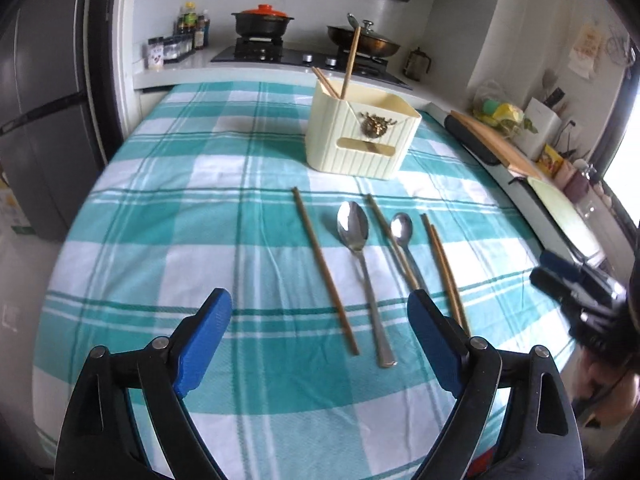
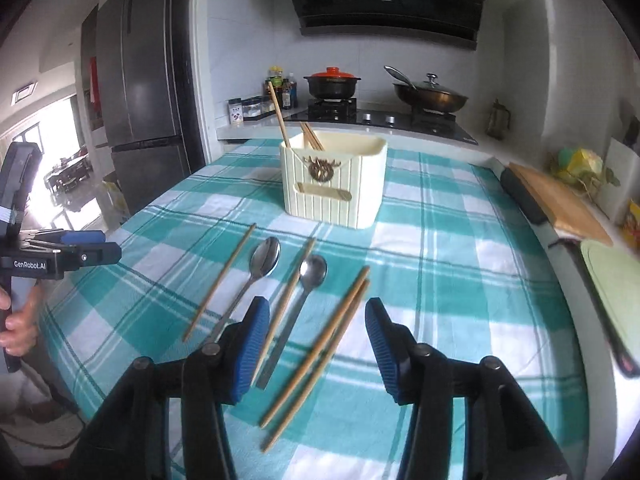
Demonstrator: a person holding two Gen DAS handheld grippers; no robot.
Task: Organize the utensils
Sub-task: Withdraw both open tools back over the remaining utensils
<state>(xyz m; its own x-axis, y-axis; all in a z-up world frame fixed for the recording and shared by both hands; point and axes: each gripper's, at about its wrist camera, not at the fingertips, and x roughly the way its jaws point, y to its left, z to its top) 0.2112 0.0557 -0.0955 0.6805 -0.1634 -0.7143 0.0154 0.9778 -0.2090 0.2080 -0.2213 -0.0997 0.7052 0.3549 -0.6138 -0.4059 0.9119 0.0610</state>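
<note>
A counter draped in a teal-and-white checked cloth point(image 1: 168, 208) carries a cream ribbed plastic utensil holder point(image 1: 360, 136) at its far middle; a few brown wooden chopsticks already stand in the holder's left compartment. Near of the holder, loose utensils lie in a row, well clear of every cloth edge: a single brown wooden chopstick point(image 1: 325, 270) at left, then a large steel spoon point(image 1: 362, 272), a second single chopstick point(image 1: 390, 240), a smaller steel spoon point(image 1: 404, 240), and a pair of chopsticks point(image 1: 444, 272) lying side by side at right.

The left gripper point(image 1: 320, 344) hovers over the near ends of the left chopstick and large spoon, its blue-padded jaws spread wide and empty. The right gripper point(image 2: 318, 348) hovers above the pair of chopsticks, its jaws parted about halfway, grasping nothing. The cloth to the left of the row lies bare, as does the stretch right of the pair up to the counter's right edge, where a wooden cutting board point(image 2: 560, 200) borders it.
</note>
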